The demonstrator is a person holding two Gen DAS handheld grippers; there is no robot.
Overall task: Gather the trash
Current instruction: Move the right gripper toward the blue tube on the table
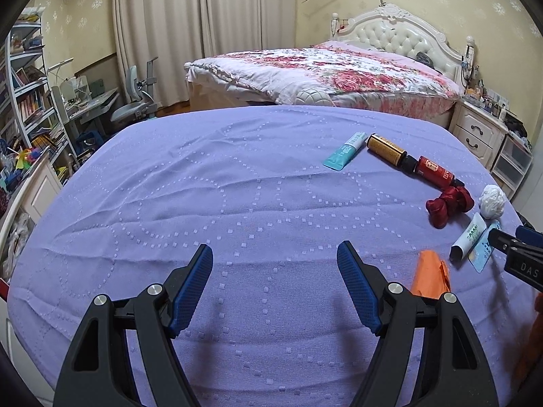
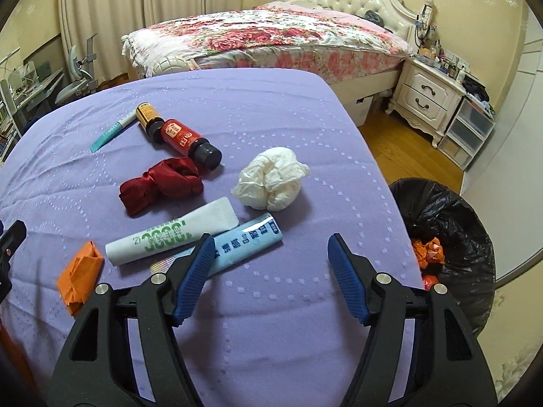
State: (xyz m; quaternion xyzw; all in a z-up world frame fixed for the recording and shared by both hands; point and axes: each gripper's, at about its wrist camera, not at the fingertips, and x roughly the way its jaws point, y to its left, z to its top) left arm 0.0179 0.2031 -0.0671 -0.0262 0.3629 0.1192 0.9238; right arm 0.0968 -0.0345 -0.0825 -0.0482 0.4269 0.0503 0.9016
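Trash lies on a purple quilted table (image 2: 237, 108): a white crumpled tissue ball (image 2: 271, 183), a red ribbon knot (image 2: 159, 185), a white tube (image 2: 169, 234), a light blue packet (image 2: 247, 242), an orange paper wad (image 2: 79, 276), a red bottle (image 2: 188, 142), an amber bottle (image 2: 147, 117) and a teal tube (image 2: 110, 132). My right gripper (image 2: 271, 259) is open and empty, just in front of the blue packet. My left gripper (image 1: 275, 273) is open and empty over bare cloth; the orange wad (image 1: 429, 274) lies to its right.
A bin lined with a black bag (image 2: 454, 237) stands off the table's right edge and holds orange scraps. A floral bed (image 2: 271, 37) and white nightstand (image 2: 427, 95) lie beyond. A desk, chair and shelves (image 1: 30, 101) stand at the left.
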